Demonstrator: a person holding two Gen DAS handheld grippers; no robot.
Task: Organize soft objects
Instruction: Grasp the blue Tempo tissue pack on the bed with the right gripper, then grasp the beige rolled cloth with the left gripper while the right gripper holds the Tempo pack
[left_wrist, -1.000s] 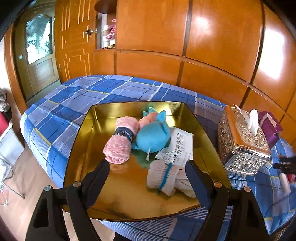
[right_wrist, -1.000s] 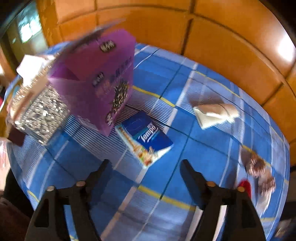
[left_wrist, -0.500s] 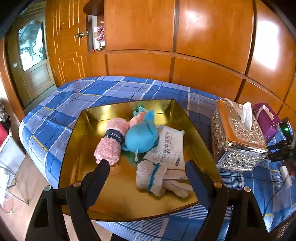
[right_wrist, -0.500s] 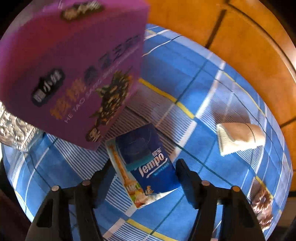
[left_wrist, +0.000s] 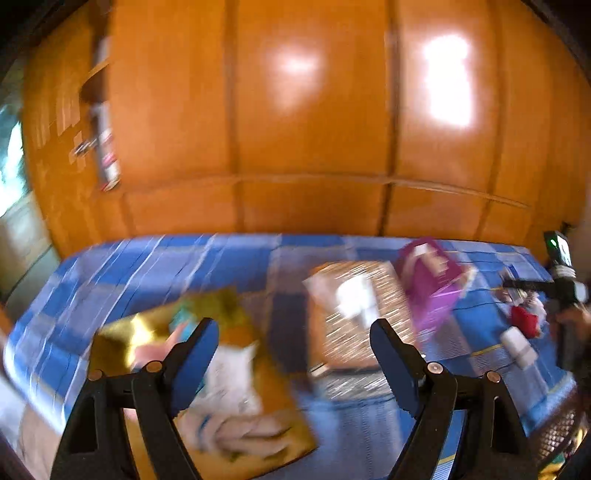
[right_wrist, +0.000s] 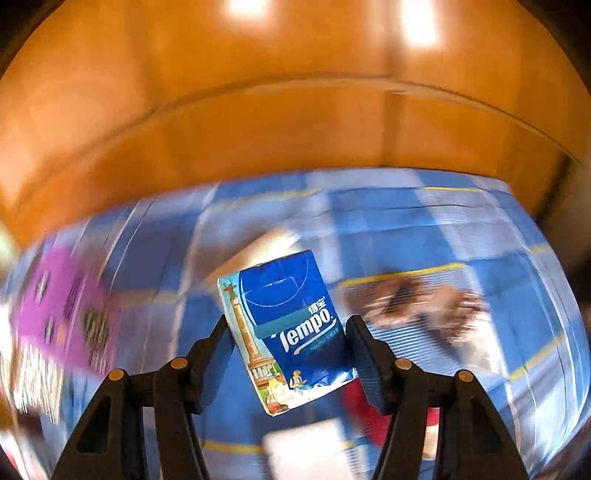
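Glossy blue Tempo tissue pack (right_wrist: 291, 328), rectangular, clamped in right tool (right_wrist: 290, 345), left tool (left_wrist: 293, 354) spread open, gold tray (left_wrist: 147, 332) at 9 o'clock, blurred.

You have two tongs in play: the left tongs (left_wrist: 293, 341) and the right tongs (right_wrist: 290, 341). You hold one blue tissue pack (right_wrist: 286, 328) between the right pair. On the one desk with the blue checked cloth (left_wrist: 129, 266) you have one gold tray (left_wrist: 280, 417), one silver tissue box (left_wrist: 364, 314) and one purple carton (left_wrist: 430, 284). Inside the tray you can count one white packet (left_wrist: 231, 373); the other soft things there are too blurred to count. Near the far right you have one red item (left_wrist: 522, 321) and one small white item (left_wrist: 519, 345).
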